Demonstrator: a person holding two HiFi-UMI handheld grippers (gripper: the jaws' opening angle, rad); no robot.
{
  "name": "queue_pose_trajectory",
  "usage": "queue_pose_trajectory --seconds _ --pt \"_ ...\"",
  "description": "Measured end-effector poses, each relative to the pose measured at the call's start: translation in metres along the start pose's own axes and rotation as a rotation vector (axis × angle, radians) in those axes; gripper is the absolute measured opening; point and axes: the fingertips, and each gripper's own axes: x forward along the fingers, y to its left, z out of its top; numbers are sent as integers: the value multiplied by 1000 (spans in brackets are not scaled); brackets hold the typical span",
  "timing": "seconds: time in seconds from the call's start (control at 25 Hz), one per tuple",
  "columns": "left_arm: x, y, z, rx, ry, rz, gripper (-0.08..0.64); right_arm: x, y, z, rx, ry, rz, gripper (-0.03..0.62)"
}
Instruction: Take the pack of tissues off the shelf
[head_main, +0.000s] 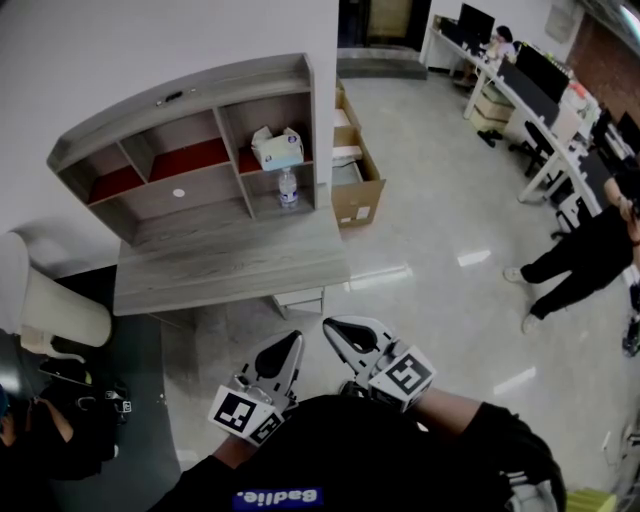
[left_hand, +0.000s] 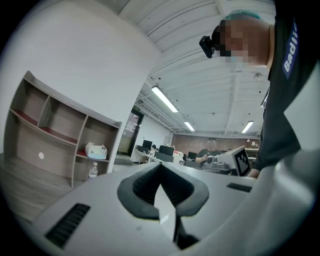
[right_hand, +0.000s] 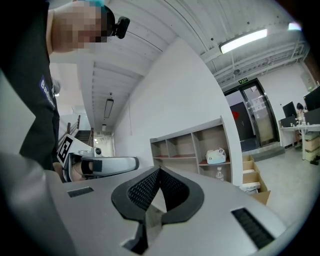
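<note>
Tissues first: the pack of tissues lies in the upper right compartment of the shelf, at about 12 o'clock in the head view, well apart from both tools. The left hand-held gripper and the right hand-held gripper hang near the person's body at 6 o'clock. Each has its jaws pressed together with nothing between them, and the reach does not look begun.

The likeliest slip, as I judge it, is arriving with the jaws closed: shut tips would shove the soft pack deeper into the compartment rather than take it. Opened too little, they may pinch only loose wrapper, and the pack could sag or drop on the way out. The compartment's side walls and the board above leave little room, so a tilted entry could knock the wood. Directly below, in the lower compartment, stands a water bottle; a low approach or a falling pack might tip it.

The shelf sits at the back of the desk, whose bare top lies between person and pack, so the reach must go over it. An open cardboard box stands on the floor just beside the desk at 1 o'clock. A white chair is at 9 o'clock, and another person stands well off at 3 o'clock.
</note>
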Motion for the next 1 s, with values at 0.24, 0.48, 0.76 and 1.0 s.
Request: queue_pose_trajectory --seconds 0.24,0.48,0.76,1.0 --pt "23 -12 -4 8 -3 27 2 -14 -21 6 -2 -10 30 28" --pt "44 -27 -14 14 -1 57 2 -28 -43 5 -8 -14 57 28" --pt "60 -12 -13 15 -4 73 2 -19 -64 7 -18 -11 60 28" --pt "76 20 -7 10 -18 40 2 6 -83 10 -46 1 29 28"
